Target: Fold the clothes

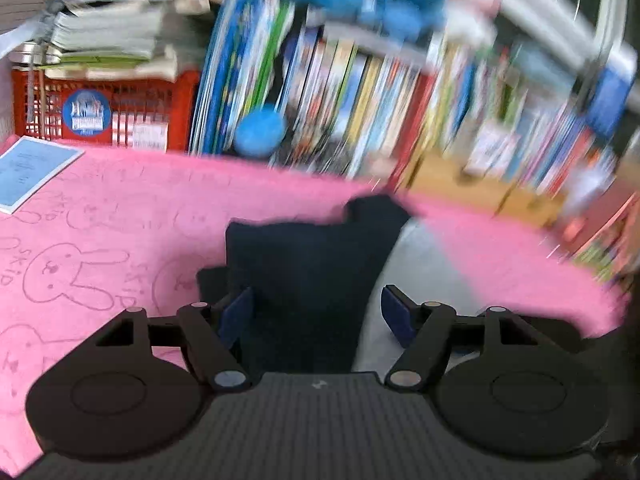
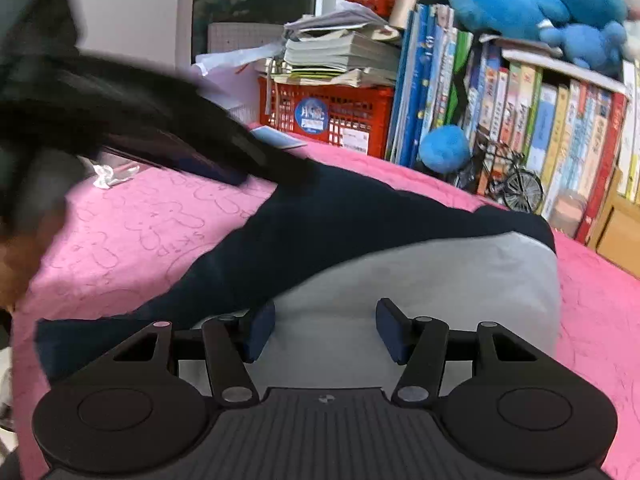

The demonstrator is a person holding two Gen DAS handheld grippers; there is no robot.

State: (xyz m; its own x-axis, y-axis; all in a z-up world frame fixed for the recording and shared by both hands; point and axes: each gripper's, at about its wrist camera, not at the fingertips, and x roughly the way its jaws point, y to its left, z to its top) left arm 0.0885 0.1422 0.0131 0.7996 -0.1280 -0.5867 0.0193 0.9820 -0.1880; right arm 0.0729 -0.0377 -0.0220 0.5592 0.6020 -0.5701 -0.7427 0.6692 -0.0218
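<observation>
Your left gripper (image 1: pixel 316 312) has its jaws apart over the navy garment (image 1: pixel 304 264), nothing pinched. Your right gripper (image 2: pixel 326 330) is spread wide too, hovering above the grey garment (image 2: pixel 440 280) (navy cloth draped along its far-left edge). Both clothes lie on the pink blanket (image 2: pixel 132 232), books (image 2: pixel 540 132) standing at the far side.

Motion blur smears the books (image 1: pixel 400 92) in the left wrist view. In the right wrist view, the left gripper (image 2: pixel 132 120) is a dark streak, its fingers indistinguishable.
</observation>
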